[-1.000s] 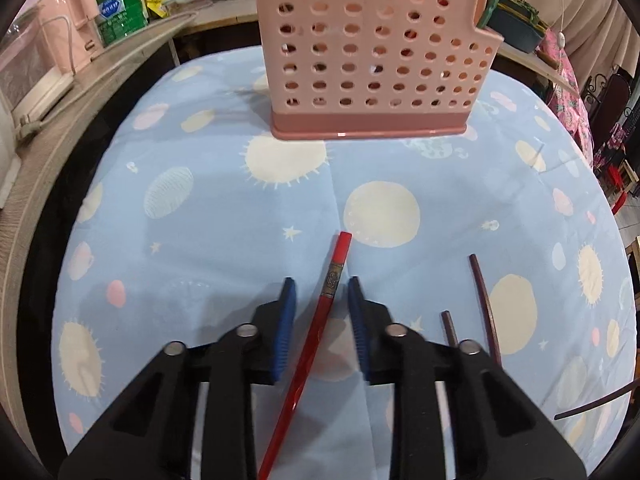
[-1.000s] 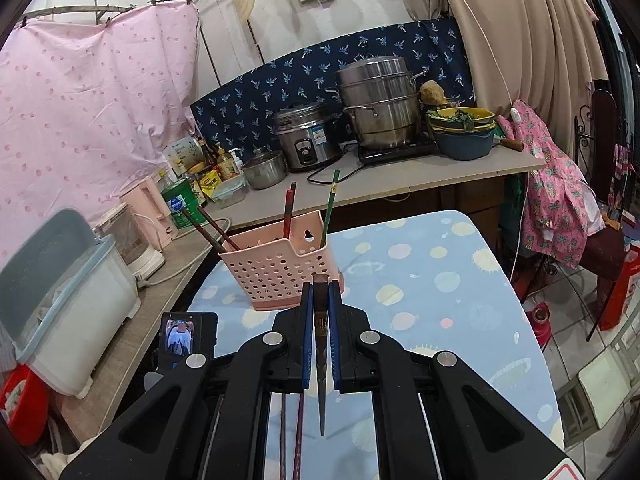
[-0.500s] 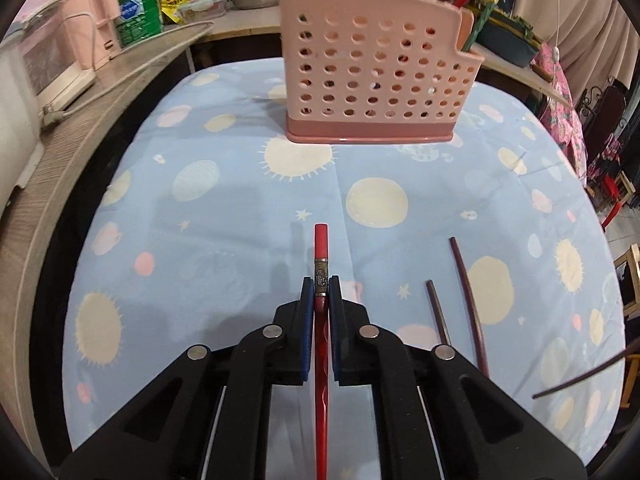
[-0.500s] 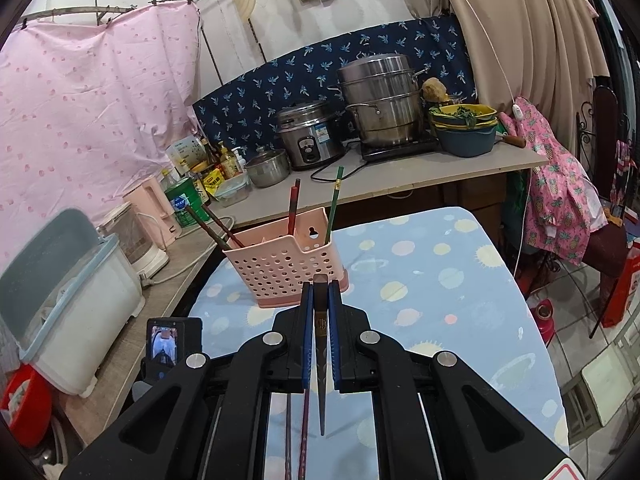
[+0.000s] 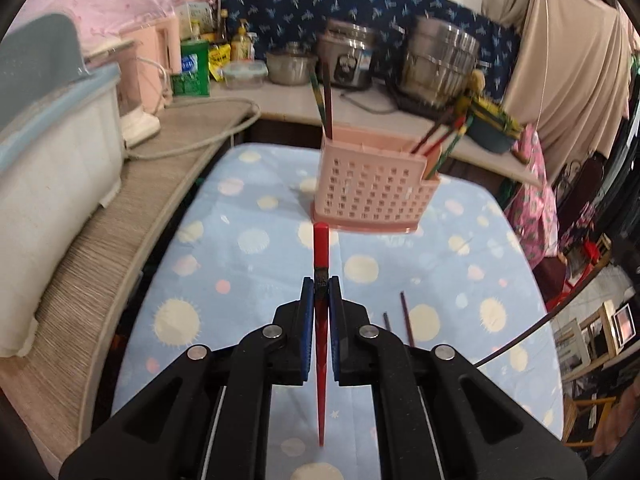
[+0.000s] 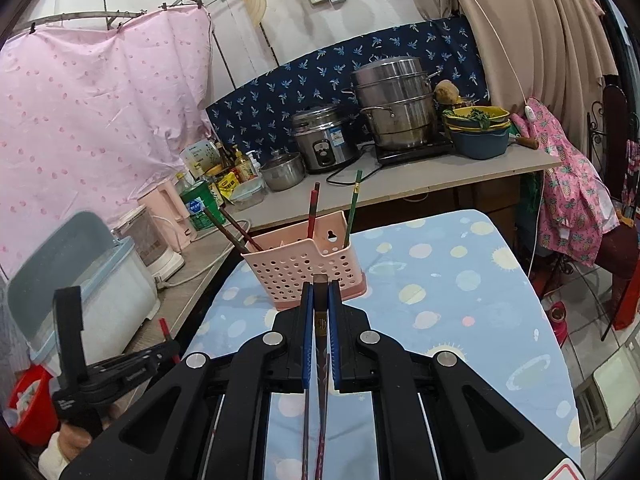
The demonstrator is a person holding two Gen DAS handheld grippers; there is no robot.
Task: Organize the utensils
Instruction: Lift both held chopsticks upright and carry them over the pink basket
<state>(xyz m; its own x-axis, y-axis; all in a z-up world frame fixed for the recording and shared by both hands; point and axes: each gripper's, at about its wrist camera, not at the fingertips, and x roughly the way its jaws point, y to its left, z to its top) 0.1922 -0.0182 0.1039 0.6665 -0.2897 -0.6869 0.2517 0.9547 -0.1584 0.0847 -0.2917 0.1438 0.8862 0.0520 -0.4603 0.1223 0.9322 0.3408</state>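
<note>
The left gripper point(image 5: 321, 294) is clamped on a red chopstick point(image 5: 321, 248) pointing toward the pink basket point(image 5: 372, 188) on the desk point(image 5: 248, 264), while the right gripper point(image 6: 320, 300) pinches a dark chopstick point(image 6: 320, 292), basket just ahead.

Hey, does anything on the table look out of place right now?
Yes: two dark chopsticks lie loose on the tablecloth, not in the pink basket with the others. Nothing looks spilled or broken.
</note>
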